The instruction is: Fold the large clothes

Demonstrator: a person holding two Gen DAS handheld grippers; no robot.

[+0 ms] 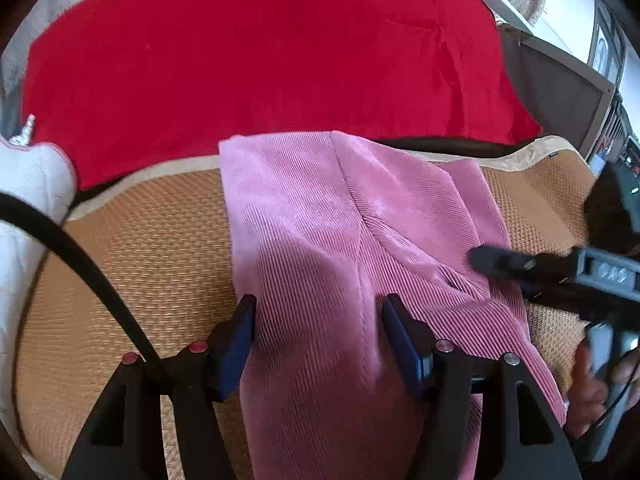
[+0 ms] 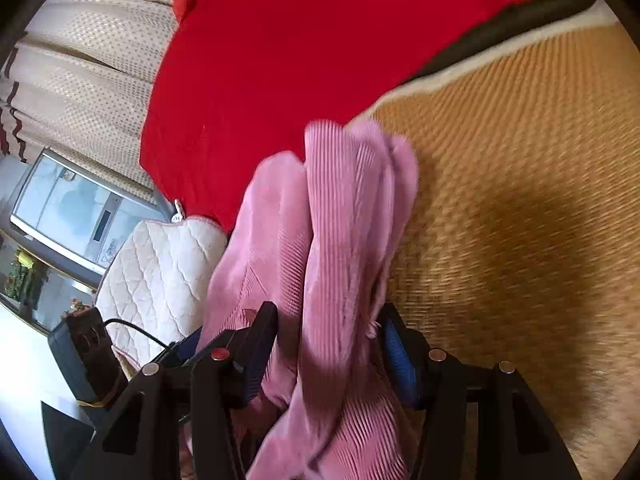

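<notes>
A pink corduroy garment [image 1: 320, 240] lies folded in a long strip on a woven straw mat [image 1: 152, 240]. My left gripper [image 1: 320, 316] hovers over its near end, open, its two fingers astride the strip and the cloth flat beneath them. My right gripper [image 1: 504, 276] comes in from the right at the strip's edge, a hand [image 1: 588, 384] on its handle. In the right wrist view the bunched layers of the garment [image 2: 340, 240] run between the right gripper's [image 2: 328, 324] fingers. Both blue pad faces show bare beside the cloth, so the jaws stand open around it.
A red sheet [image 1: 260, 52] covers the bed beyond the mat's pale border. A white quilted cushion [image 2: 160, 276] lies by the mat's edge. A black cable [image 1: 80, 264] crosses the left wrist view. A cabinet with glass [image 2: 68, 204] and a patterned curtain [image 2: 92, 48] stand further off.
</notes>
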